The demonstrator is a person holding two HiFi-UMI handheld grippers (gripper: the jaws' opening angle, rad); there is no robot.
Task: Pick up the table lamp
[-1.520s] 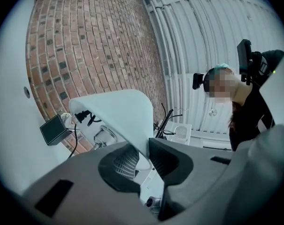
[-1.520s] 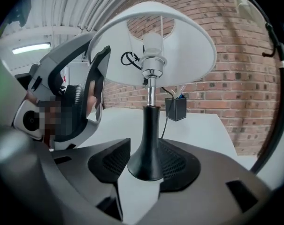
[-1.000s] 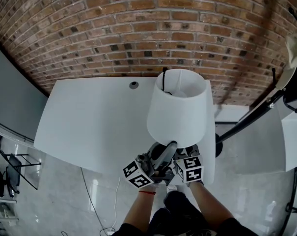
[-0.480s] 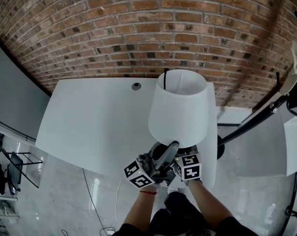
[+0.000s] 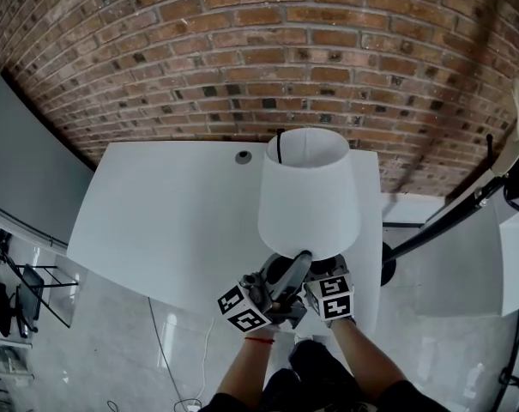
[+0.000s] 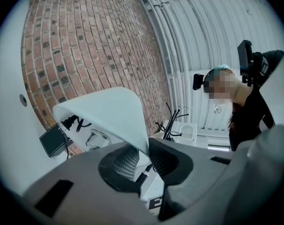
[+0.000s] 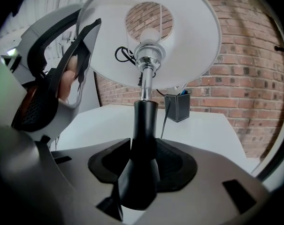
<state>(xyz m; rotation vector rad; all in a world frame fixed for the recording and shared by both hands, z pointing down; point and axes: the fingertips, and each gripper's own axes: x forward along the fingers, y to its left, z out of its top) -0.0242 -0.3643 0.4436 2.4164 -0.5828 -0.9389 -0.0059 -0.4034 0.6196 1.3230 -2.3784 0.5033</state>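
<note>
The table lamp [image 5: 309, 196] stands near the front edge of the white table [image 5: 173, 204], with both grippers at it. The right gripper [image 7: 144, 161] has the black stem [image 7: 144, 125] upright between its fingers, the flared foot just below them and the bulb and shade above. Its jaws are wide and closing, and the pads do not yet visibly clamp the stem. The left gripper [image 6: 144, 158] points upward, and the lower rim of the shade [image 6: 109, 111] dips between its fingers, against the right-hand pad. The gap there is narrow, but I cannot tell whether the rim is pinched. By my reading the approach is done. The firm grip on the stem and the lift itself remain, since the lamp looks to be still on the table.
</note>
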